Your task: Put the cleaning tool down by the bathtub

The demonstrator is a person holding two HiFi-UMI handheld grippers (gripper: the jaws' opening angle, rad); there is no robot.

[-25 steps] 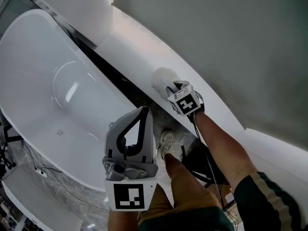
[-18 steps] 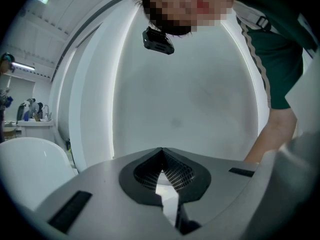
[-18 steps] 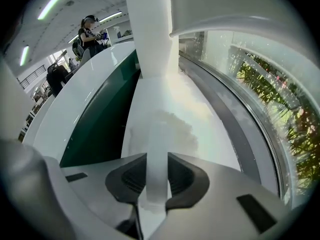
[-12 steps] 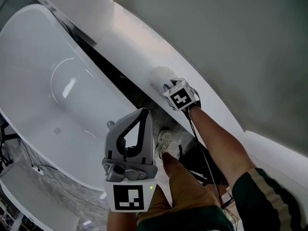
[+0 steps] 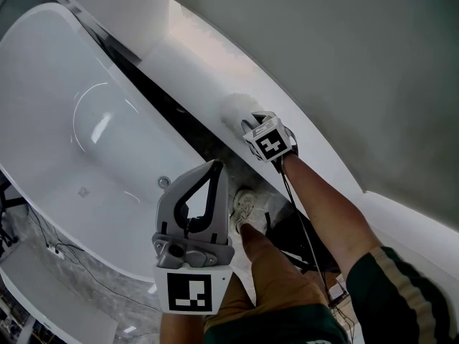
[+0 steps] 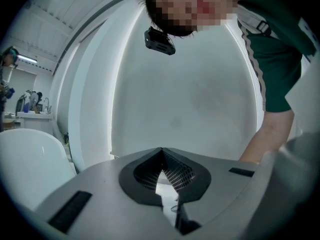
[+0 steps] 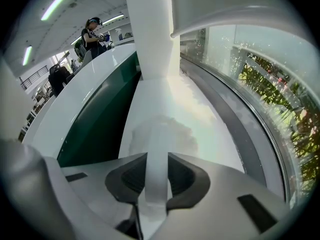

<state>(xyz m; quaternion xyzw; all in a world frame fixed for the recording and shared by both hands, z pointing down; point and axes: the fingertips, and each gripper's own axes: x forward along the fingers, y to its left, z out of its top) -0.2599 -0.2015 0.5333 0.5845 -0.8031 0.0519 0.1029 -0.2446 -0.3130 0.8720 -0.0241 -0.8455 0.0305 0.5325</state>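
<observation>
You have bright, even light here: ceiling strip lights (image 7: 60,1) show in your right gripper view, a curved glare streak lies on the bathtub (image 5: 50,84) basin, and the ledge (image 7: 200,119) glows. Both gripper views bulge and darken toward their round edges.

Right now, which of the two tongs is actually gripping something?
The right tongs, which clamp the handle of the white cleaning tool. The left tongs are shut with nothing between them.

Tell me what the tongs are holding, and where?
The right tongs grip the cleaning tool by its white handle. The left tongs are shut, empty.
</observation>
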